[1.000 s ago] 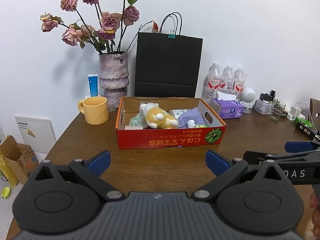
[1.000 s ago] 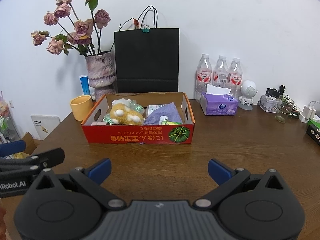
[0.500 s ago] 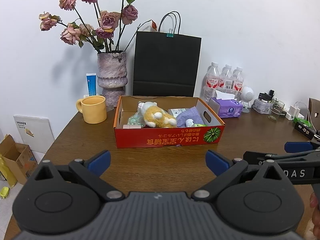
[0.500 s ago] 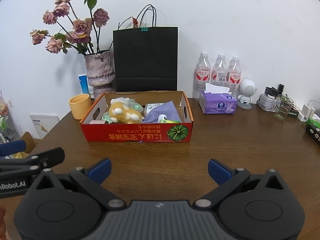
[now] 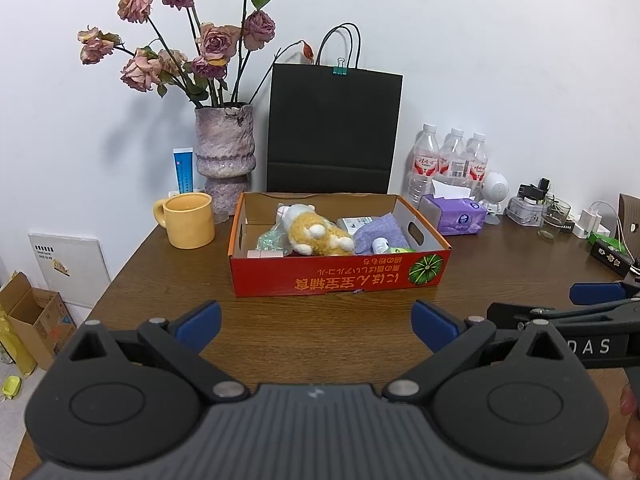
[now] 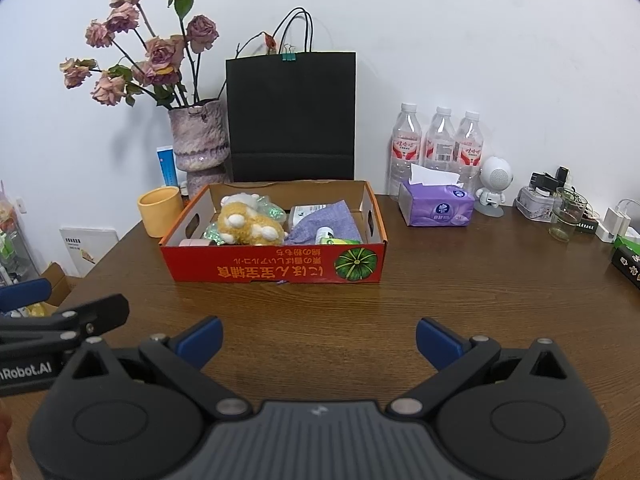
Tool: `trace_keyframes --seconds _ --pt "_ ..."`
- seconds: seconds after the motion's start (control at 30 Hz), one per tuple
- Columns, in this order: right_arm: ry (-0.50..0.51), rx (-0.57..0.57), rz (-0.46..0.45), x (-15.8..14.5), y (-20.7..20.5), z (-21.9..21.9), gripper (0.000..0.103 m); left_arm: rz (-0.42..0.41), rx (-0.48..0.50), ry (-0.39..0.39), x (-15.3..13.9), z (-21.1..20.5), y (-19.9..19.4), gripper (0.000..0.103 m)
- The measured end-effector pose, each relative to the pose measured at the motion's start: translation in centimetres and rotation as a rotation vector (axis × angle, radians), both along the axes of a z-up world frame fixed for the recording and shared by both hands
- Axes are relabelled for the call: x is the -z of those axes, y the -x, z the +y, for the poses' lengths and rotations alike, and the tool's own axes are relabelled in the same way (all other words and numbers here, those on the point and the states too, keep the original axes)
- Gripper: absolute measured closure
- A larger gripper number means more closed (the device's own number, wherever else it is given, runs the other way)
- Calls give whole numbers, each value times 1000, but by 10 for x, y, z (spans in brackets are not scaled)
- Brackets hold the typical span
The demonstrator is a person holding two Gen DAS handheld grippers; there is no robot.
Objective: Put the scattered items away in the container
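Note:
A red cardboard box stands on the wooden table, in front of both grippers. It holds a yellow and white plush toy, a purple cloth, a clear crinkly bag, a small white bottle and other small items. My left gripper is open and empty above the table, short of the box. My right gripper is open and empty too, beside the left one.
A yellow mug stands left of the box. A vase of dried roses and a black paper bag stand behind it. Water bottles, a purple tissue pack, a glass and small gadgets line the right.
Both grippers have drawn back slightly from the box, which looks a little smaller. Both stay open and empty.

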State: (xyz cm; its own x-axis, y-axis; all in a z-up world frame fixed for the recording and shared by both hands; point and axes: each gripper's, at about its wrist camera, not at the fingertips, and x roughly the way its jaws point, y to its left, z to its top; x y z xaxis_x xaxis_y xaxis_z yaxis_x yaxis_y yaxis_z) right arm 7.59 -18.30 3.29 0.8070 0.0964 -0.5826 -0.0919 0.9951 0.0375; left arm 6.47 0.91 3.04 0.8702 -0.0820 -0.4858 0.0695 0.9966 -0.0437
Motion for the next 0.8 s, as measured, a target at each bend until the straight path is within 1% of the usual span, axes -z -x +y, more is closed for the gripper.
trace_keyframes --seconds 0.8 --pt "-6 6 5 2 -1 -1 0 3 8 1 0 4 -1 0"
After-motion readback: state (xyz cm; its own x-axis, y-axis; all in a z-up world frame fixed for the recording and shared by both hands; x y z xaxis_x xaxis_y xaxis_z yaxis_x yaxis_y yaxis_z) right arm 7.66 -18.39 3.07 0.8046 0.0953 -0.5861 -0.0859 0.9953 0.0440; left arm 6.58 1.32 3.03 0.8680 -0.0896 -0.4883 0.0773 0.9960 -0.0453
